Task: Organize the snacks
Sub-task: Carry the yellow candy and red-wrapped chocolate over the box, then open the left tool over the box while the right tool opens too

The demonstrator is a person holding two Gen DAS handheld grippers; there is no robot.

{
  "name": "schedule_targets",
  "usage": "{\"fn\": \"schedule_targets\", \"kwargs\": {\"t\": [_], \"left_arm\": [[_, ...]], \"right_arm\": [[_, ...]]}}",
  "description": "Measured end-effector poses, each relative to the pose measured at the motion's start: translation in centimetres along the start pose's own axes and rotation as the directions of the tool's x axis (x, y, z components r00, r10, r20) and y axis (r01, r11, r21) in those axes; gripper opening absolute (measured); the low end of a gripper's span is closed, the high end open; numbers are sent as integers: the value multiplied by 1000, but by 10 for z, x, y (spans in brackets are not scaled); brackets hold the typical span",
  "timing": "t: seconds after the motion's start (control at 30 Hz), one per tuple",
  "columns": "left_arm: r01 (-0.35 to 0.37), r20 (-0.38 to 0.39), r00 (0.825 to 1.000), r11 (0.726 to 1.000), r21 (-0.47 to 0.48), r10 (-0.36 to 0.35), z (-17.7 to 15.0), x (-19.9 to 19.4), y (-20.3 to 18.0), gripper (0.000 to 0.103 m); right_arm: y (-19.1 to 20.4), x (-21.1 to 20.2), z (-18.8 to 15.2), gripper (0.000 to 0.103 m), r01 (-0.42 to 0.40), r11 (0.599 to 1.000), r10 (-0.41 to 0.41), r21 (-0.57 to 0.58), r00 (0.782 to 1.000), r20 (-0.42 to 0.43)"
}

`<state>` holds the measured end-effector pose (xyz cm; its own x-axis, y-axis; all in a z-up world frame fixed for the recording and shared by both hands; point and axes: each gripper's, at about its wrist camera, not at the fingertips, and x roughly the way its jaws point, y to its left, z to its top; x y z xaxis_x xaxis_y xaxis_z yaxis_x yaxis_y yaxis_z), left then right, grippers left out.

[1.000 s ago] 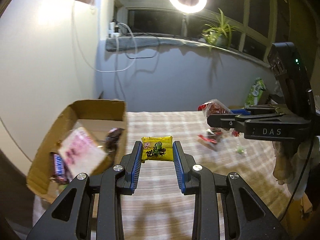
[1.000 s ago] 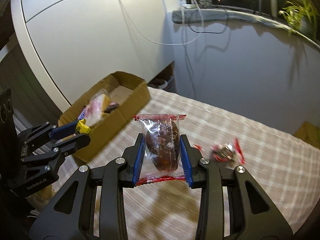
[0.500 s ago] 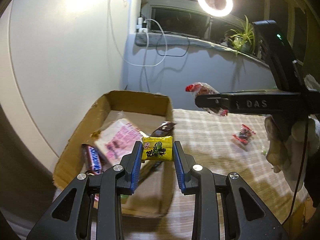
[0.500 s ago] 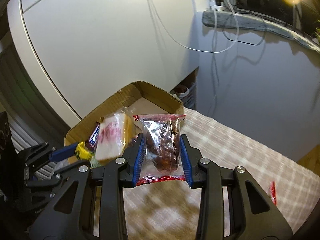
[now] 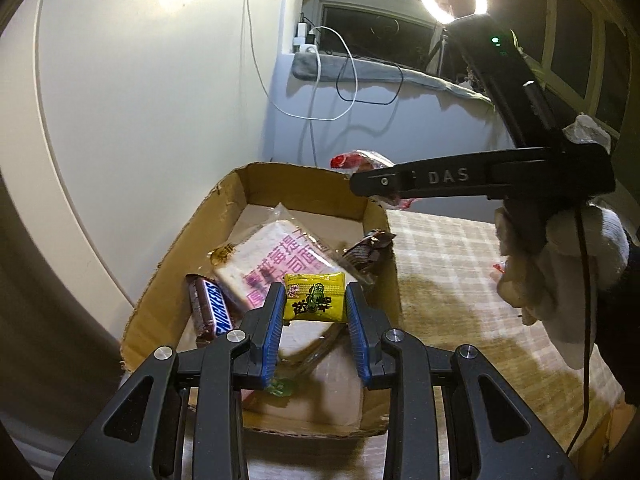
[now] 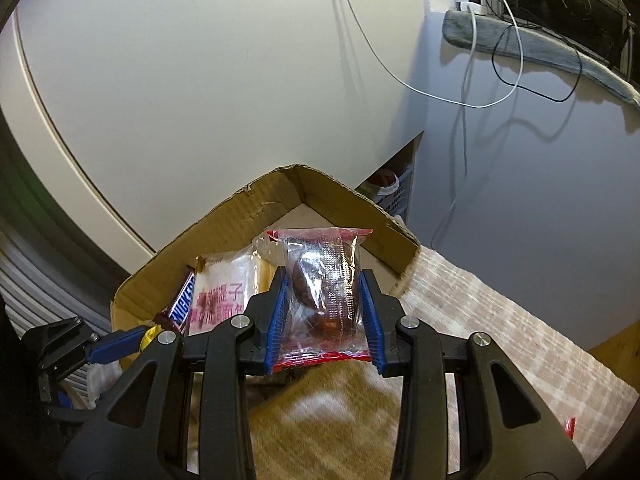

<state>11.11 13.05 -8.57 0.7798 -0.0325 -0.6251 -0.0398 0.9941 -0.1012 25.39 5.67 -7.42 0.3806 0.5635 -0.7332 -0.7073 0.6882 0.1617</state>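
Note:
My left gripper is shut on a small yellow snack packet and hangs over the open cardboard box. Inside the box lie a white-and-pink bread pack, a Snickers bar and a dark wrapper. My right gripper is shut on a clear red-edged packet with a dark brown snack in it, at the box's near rim. In the left wrist view the right gripper reaches in from the right above the box's far corner.
The box stands at the left edge of a checked cloth surface, close to a white wall. A small red wrapper lies on the cloth at the right. A person's white glove holds the right tool. Cables hang from the sill.
Both grippers have carried their packets leftward from over the cloth to the box. The left one now hangs above the box's contents, the right one at its rim.

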Motion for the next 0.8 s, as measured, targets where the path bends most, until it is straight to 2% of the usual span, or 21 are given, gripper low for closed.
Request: {"fn": "schedule_targets", "kwargs": {"t": [0.47,0.53,0.57,0.6,0.63,0.7,0.77,0.8], "left_arm": [[3,0,1000,1000,1,-3,1,3,5,31],[1,2,1000,1000,2,-1,1,2,5,34],[0,2,1000,1000,2,0,1,2,5,40],[-2,3,1000,1000,1,2,1,2,4,46],[-2,6,1000,1000,1,2,1,1,4,49],[-5,7,1000,1000,2,5,1,1,4,60],[-16,12,1000,1000,-3,16,1,0,4,70],[-17,14,1000,1000,-5,18,1,-1,5,70]], "right_arm": [[9,18,16,36,-7,1000,7,-21,1000,-10],[9,19,16,36,-6,1000,6,-23,1000,-13],[10,19,16,36,-5,1000,4,-24,1000,-13],[10,19,16,45,-2,1000,2,-25,1000,-14],[11,18,16,63,4,1000,-4,-25,1000,-9],[11,14,15,79,17,1000,-16,-26,1000,16],[11,12,15,81,16,1000,-15,-25,1000,22],[10,11,15,82,18,1000,-17,-23,1000,21]]}}
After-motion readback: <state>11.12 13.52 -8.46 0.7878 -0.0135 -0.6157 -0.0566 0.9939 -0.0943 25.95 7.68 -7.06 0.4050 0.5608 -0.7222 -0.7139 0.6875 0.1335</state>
